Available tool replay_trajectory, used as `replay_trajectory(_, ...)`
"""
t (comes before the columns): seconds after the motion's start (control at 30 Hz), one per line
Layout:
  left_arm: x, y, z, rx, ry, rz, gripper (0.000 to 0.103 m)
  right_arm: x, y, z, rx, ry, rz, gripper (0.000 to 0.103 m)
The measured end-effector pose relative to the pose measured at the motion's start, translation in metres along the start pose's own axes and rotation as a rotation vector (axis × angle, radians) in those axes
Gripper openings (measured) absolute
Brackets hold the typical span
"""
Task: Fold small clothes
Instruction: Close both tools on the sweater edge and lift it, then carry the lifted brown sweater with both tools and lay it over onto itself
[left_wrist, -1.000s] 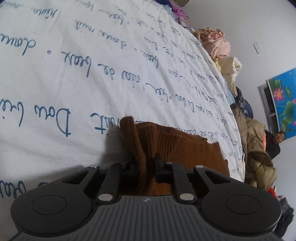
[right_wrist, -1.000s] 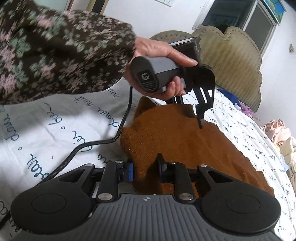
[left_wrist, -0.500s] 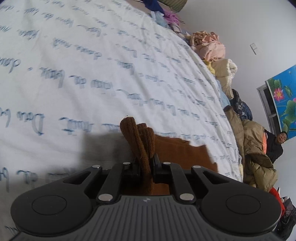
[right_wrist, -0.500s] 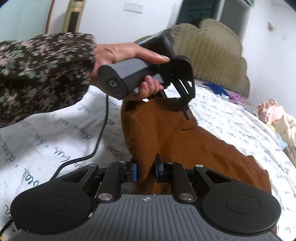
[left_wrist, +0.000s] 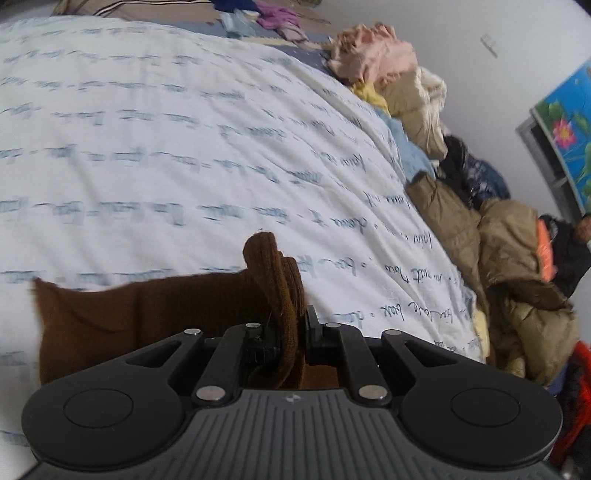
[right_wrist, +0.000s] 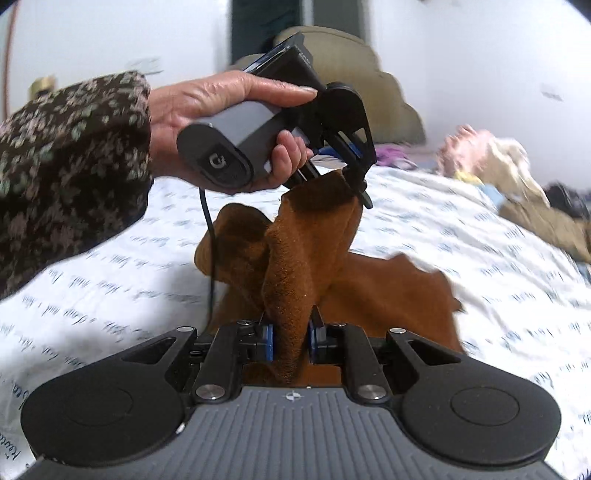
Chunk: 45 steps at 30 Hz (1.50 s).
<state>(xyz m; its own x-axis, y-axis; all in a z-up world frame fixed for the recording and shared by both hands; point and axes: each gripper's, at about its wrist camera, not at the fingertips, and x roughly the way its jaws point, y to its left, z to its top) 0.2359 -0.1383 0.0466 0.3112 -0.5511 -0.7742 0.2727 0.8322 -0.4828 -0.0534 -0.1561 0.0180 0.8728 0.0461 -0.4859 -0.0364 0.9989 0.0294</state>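
Observation:
A small brown knit garment (right_wrist: 391, 288) hangs between both grippers above the white bed cover with blue script (right_wrist: 498, 266). My right gripper (right_wrist: 291, 341) is shut on a thick fold of it, the cloth bunched between the blue pads. In the same view a hand (right_wrist: 221, 107) holds my left gripper (right_wrist: 360, 186), shut on the garment's upper edge. The left wrist view has my left gripper (left_wrist: 286, 338) shut on a rolled brown edge (left_wrist: 273, 273), the rest of the garment (left_wrist: 122, 317) trailing to the left over the bed cover (left_wrist: 184, 147).
A heap of clothes and jackets (left_wrist: 480, 229) runs along the bed's right side, with pink and cream cloth (left_wrist: 376, 55) further back. A person in a dark jacket (left_wrist: 576, 251) sits at the far right. A padded headboard (right_wrist: 373, 81) stands behind the bed. A cable (right_wrist: 210, 243) hangs from the left gripper.
Both grippers have lifted the brown garment off the bed and carried it sideways. It was lying flat and now hangs bunched between them. The right gripper has rolled.

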Motion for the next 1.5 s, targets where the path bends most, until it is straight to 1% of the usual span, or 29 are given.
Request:
replay_trajectory(0.07,0.02,-0.02,-0.003,0.013,0.01,0.03,0.011,-0.003,-0.022,-0.004,0.053,0.002,-0.006,0.019)
replay_trajectory(0.17,0.048,-0.043,-0.007,0.028,0.053,0.08,0.011,-0.002,-0.055,-0.013,0.155,0.034,0.012,0.019)
replay_trajectory(0.2,0.056,-0.049,-0.008,0.024,0.066,0.1,0.011,0.0,-0.066,-0.016,0.201,0.051,0.029,0.019)
replay_trajectory(0.27,0.069,-0.06,-0.009,0.049,0.097,0.128,0.011,0.004,-0.086,-0.026,0.295,0.084,0.063,0.019)
replay_trajectory(0.33,0.078,-0.074,-0.009,0.084,0.118,0.207,0.011,0.011,-0.103,-0.035,0.395,0.119,0.102,0.019)
replay_trajectory(0.37,0.08,-0.081,-0.008,0.1,0.116,0.227,0.011,0.015,-0.112,-0.041,0.452,0.136,0.125,0.019)
replay_trajectory(0.5,0.081,-0.098,-0.004,0.137,0.1,0.21,0.011,0.022,-0.142,-0.06,0.684,0.169,0.209,0.019)
replay_trajectory(0.6,0.073,-0.107,-0.001,0.158,0.086,0.134,0.011,0.024,-0.165,-0.081,0.882,0.188,0.264,0.02)
replay_trajectory(0.67,0.063,-0.113,0.002,0.177,0.057,0.12,0.011,0.025,-0.177,-0.096,1.005,0.207,0.302,0.019)
replay_trajectory(0.73,0.046,-0.111,0.006,0.18,0.036,0.089,0.011,0.021,-0.183,-0.105,1.071,0.212,0.316,0.019)
replay_trajectory(0.77,0.037,-0.108,0.007,0.174,0.027,0.078,0.011,0.017,-0.184,-0.108,1.081,0.21,0.317,0.019)
replay_trajectory(0.83,0.017,-0.098,0.009,0.174,0.008,0.064,0.011,0.003,-0.186,-0.108,1.077,0.205,0.291,0.018)
replay_trajectory(0.87,0.006,-0.091,0.008,0.178,-0.005,0.068,0.011,-0.004,-0.187,-0.107,1.068,0.2,0.277,0.02)
replay_trajectory(0.9,-0.006,-0.083,0.005,0.187,-0.018,0.076,0.011,-0.012,-0.189,-0.104,1.044,0.189,0.26,0.024)
replay_trajectory(0.93,-0.015,-0.076,0.003,0.198,-0.026,0.081,0.011,-0.015,-0.197,-0.094,1.004,0.176,0.229,0.024)
replay_trajectory(1.03,-0.04,-0.047,-0.015,0.213,-0.046,0.112,0.011,-0.035,-0.196,-0.071,0.862,0.097,0.167,0.024)
replay_trajectory(1.1,-0.051,-0.029,-0.034,0.212,-0.062,0.119,0.011,-0.032,-0.193,-0.048,0.779,0.054,0.194,0.024)
replay_trajectory(1.17,-0.059,-0.014,-0.056,0.228,-0.086,0.129,0.011,-0.02,-0.187,-0.027,0.724,0.051,0.248,0.024)
replay_trajectory(1.23,-0.063,-0.003,-0.077,0.243,-0.117,0.162,0.011,0.002,-0.178,-0.005,0.672,0.06,0.301,0.024)
replay_trajectory(1.3,-0.065,0.01,-0.094,0.222,-0.149,0.152,0.011,0.031,-0.168,0.013,0.636,0.107,0.335,0.024)
replay_trajectory(1.37,-0.061,0.017,-0.104,0.211,-0.174,0.148,0.011,0.065,-0.163,0.025,0.61,0.164,0.353,0.024)
replay_trajectory(1.43,-0.054,0.022,-0.111,0.192,-0.204,0.16,0.011,0.088,-0.16,0.03,0.596,0.2,0.298,0.024)
replay_trajectory(1.47,-0.048,0.024,-0.113,0.204,-0.202,0.161,0.011,0.097,-0.16,0.031,0.565,0.215,0.258,0.022)
replay_trajectory(1.5,-0.041,0.025,-0.115,0.215,-0.204,0.168,0.011,0.099,-0.161,0.027,0.534,0.224,0.169,0.016)
